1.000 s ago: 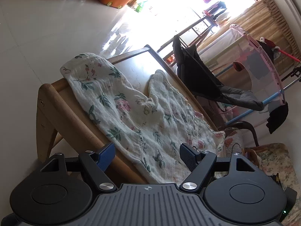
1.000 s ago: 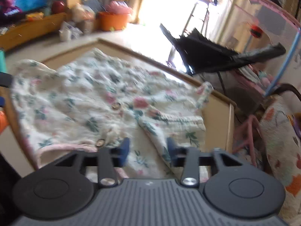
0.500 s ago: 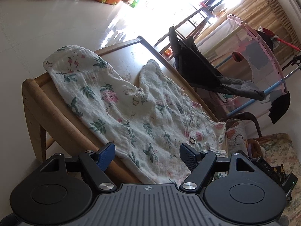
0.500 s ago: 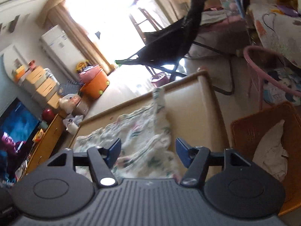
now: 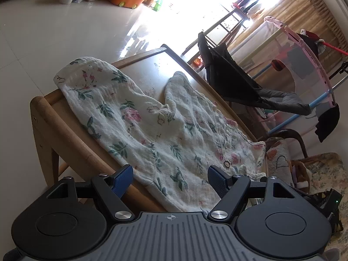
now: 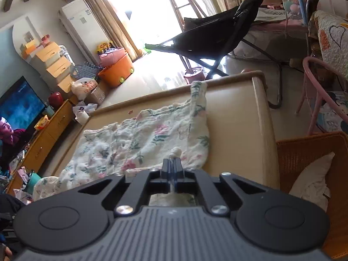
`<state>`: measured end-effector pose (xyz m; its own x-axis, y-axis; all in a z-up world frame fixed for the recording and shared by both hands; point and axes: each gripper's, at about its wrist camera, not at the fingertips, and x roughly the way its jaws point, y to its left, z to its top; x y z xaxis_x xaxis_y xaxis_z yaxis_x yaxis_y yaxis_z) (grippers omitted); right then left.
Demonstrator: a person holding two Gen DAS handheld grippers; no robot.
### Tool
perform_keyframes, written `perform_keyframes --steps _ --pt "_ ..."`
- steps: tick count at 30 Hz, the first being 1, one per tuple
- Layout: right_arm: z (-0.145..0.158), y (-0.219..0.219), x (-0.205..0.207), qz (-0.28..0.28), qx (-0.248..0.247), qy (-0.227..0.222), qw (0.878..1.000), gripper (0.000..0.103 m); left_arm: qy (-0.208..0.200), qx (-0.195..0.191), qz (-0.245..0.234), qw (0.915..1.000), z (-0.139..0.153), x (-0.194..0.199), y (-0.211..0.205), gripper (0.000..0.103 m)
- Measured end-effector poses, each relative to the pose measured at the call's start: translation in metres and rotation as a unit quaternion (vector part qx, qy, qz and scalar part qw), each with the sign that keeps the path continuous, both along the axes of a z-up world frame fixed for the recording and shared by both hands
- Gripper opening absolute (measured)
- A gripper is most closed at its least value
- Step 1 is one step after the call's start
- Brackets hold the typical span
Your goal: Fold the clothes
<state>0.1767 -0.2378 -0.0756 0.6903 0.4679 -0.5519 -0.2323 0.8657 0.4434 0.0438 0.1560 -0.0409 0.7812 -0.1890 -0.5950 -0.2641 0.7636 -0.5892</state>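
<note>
White floral-print crinkled cotton garment (image 5: 156, 126) lies spread flat on low wooden table w/ raised rim (image 5: 50, 117). Left gripper (image 5: 169, 179): blue-padded fingers (image 5: 121, 179) wide apart, nothing btwn them, garment's near hem just ahead. Right gripper (image 6: 173, 167): fingers closed tight, pinching small bunch of garment's edge, tuft sticking out past tips. Orange wicker basket (image 6: 304, 150) right of right fingers.
</note>
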Motion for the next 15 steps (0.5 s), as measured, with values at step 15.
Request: perform_keyframes --steps 15 --pt "0.014 0.019 -0.051 0.067 0.047 0.014 0.997 0.003 -0.046 -0.010 0.025 0.9986 0.021 -0.034 0.020 0.076"
